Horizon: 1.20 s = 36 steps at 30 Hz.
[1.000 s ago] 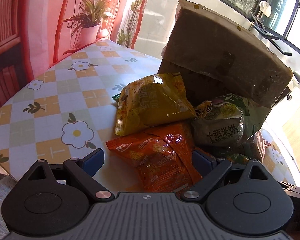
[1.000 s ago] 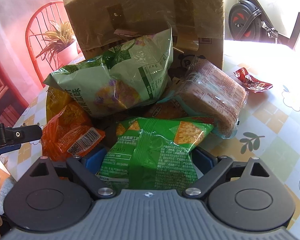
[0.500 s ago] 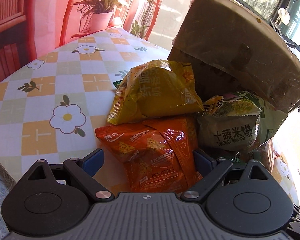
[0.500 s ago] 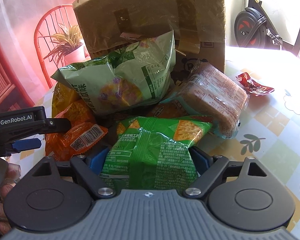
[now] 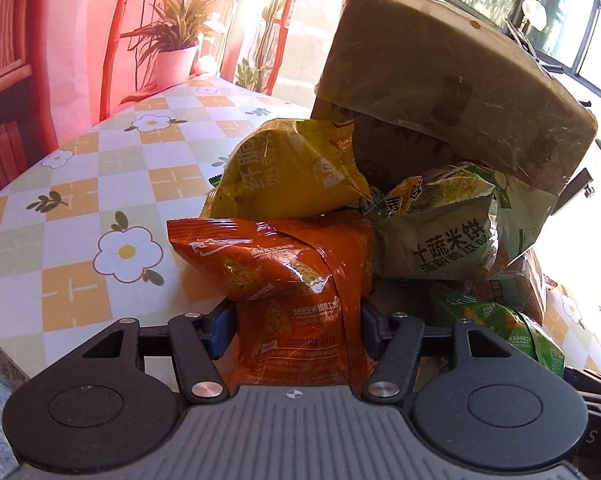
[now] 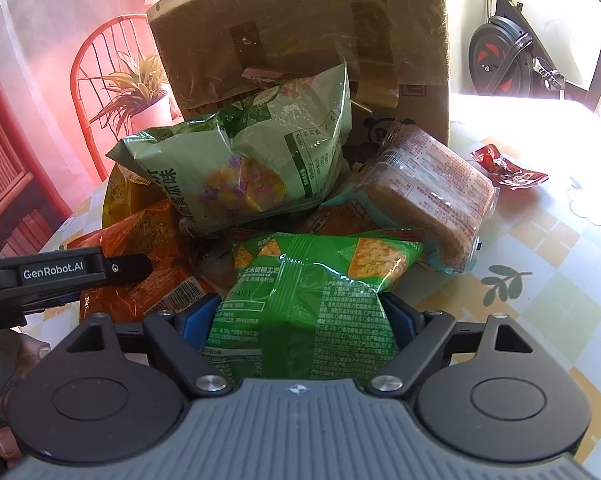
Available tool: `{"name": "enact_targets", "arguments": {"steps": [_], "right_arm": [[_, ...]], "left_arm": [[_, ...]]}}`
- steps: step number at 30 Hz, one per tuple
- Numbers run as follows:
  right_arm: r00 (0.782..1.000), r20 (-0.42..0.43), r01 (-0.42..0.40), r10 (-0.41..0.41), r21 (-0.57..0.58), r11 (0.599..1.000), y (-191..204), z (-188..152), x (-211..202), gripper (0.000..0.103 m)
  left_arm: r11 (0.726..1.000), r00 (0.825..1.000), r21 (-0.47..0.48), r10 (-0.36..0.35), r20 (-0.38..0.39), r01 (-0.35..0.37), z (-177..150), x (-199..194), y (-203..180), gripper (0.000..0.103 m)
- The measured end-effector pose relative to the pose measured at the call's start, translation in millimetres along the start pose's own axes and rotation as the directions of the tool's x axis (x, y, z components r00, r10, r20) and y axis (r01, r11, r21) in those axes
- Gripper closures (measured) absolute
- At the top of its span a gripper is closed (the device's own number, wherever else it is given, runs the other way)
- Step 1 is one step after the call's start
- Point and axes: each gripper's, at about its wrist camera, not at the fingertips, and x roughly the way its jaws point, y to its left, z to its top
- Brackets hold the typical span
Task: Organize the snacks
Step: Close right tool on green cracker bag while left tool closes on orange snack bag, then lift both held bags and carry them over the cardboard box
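Left gripper (image 5: 292, 322) has pushed in since a second ago, and its blue pads now pinch the orange snack bag (image 5: 288, 280).

Right gripper (image 6: 300, 316) is clamped on the green cracker bag (image 6: 312, 292), whose lower end hides behind the gripper body. Both bags sit at the front of the pile under the cardboard box (image 6: 300, 32) on the checkered tablecloth (image 5: 80, 208); what's deeper in the pile is hard to make out.

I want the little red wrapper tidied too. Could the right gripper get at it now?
Probably not yet: the right gripper is shut on the green packet. The red wrapper itself lies unobstructed.
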Motion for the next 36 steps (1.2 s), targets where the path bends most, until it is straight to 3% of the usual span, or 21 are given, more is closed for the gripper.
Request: {"name": "enact_targets", "arguments": {"steps": [5, 15, 23, 29, 33, 36], "right_arm": [[1.0, 0.009, 0.004, -0.004, -0.011, 1.0, 3, 1, -6, 0.019], [0.999, 0.029, 0.023, -0.024, 0.01, 1.0, 4, 0, -29, 0.021], [0.993, 0.109, 0.049, -0.048, -0.007, 0.999, 7, 5, -55, 0.022], [0.988, 0.138, 0.067, -0.067, 0.004, 0.998, 4, 10, -63, 0.022], [0.976, 0.199, 0.096, -0.093, -0.004, 0.995, 2, 20, -75, 0.022], [0.96, 0.26, 0.117, -0.103, -0.038, 0.992, 1, 33, -85, 0.022]], "left_arm": [[0.999, 0.999, 0.007, 0.046, -0.001, -0.046, -1, -5, 1, 0.042], [0.998, 0.998, 0.008, 0.06, 0.016, -0.06, -1, -26, -1, 0.043], [0.999, 0.988, 0.03, 0.026, 0.153, -0.031, 2, -59, -11, 0.043], [0.996, 0.978, 0.075, 0.022, 0.208, -0.038, 1, -68, -24, 0.043], [0.994, 0.967, 0.107, 0.001, 0.255, -0.029, 10, -72, -24, 0.042], [0.99, 0.948, 0.13, 0.0, 0.319, -0.044, 25, -78, -22, 0.042]]}}
